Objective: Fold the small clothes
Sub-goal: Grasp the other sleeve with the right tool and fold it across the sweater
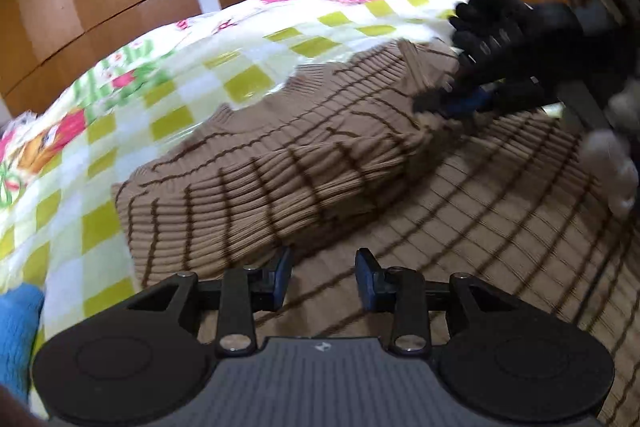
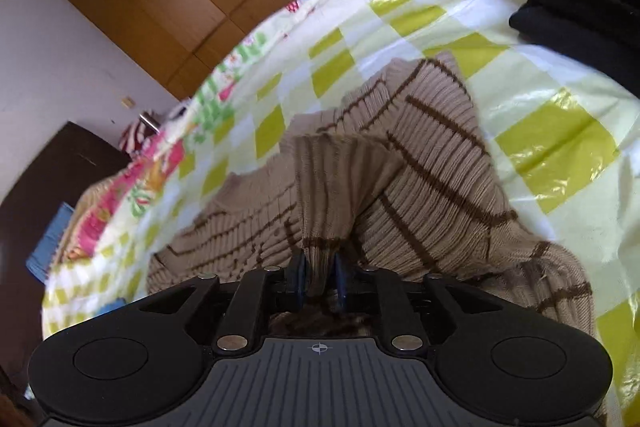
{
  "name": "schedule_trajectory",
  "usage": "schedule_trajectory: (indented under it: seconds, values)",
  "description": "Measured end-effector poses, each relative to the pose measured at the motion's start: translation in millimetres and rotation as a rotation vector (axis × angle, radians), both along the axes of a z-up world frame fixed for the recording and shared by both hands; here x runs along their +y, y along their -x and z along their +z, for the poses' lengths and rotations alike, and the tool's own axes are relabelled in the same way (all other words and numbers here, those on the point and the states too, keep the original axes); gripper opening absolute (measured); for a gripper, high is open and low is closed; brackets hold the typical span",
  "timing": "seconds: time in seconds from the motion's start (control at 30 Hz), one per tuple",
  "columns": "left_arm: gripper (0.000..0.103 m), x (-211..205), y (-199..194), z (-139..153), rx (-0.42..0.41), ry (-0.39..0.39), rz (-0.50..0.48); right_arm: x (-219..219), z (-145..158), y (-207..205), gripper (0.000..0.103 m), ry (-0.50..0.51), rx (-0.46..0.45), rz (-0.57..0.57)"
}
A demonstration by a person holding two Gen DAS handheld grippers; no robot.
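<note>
Between my right gripper (image 2: 319,281) fingers I'm pinching the floppy knit sweater (image 2: 420,187) sleeve cuff, left gripper (image 1: 323,273) hanging spread.

1. I can read no words, brand names or numbers anywhere in either view.
2. On the ribbed grey body of my left gripper (image 1: 323,267), at bottom centre of the left wrist view, sits a small pale emblem, too small for me to make out.
3. On the same grey body of my right gripper (image 2: 318,277), bottom centre of the right wrist view, I see a small crosshair mark: a circle crossed by two lines.
</note>
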State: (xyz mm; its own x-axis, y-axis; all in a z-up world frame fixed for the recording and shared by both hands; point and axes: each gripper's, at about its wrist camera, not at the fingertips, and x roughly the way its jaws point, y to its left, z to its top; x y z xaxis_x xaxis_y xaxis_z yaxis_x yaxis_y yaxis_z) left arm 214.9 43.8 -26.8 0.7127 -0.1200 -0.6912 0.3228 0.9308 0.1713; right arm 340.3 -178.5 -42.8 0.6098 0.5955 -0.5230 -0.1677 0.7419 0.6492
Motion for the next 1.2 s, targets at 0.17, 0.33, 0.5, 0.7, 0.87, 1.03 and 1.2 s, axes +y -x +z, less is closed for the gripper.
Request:
schedule_trajectory:
  seconds: [0.17,0.33,0.5,0.7,0.87,1.03,1.2]
  values:
    - [0.053,-3,6,7,-0.017,-0.013,-0.008,-3,5,-11,0.052,-0.06,-0.002,-0.039]
    - [0.053,3,-5,5,-0.017,0.021,0.026,0,8,-25,0.026,0.012,0.044,-0.094]
    - [0.053,20,-8,17,-0.051,0.017,0.063,22,45,-39,0.009,-0.081,0.014,-0.001]
    - [0.06,31,-1,43,-0.177,0.034,0.111,18,117,-20,0.006,-0.193,-0.291,0.003]
    - [0.062,23,-23,5,-0.064,0.012,0.123,-10,31,-31,0.008,-0.038,-0.015,-0.123]
    - [0.062,14,-15,-6,-0.046,-0.012,0.07,-12,20,-3,0.017,0.064,-0.043,-0.078]
    - [0.062,3,-19,-5,-0.057,-0.005,0.042,22,48,-5,0.038,0.102,-0.091,-0.005]
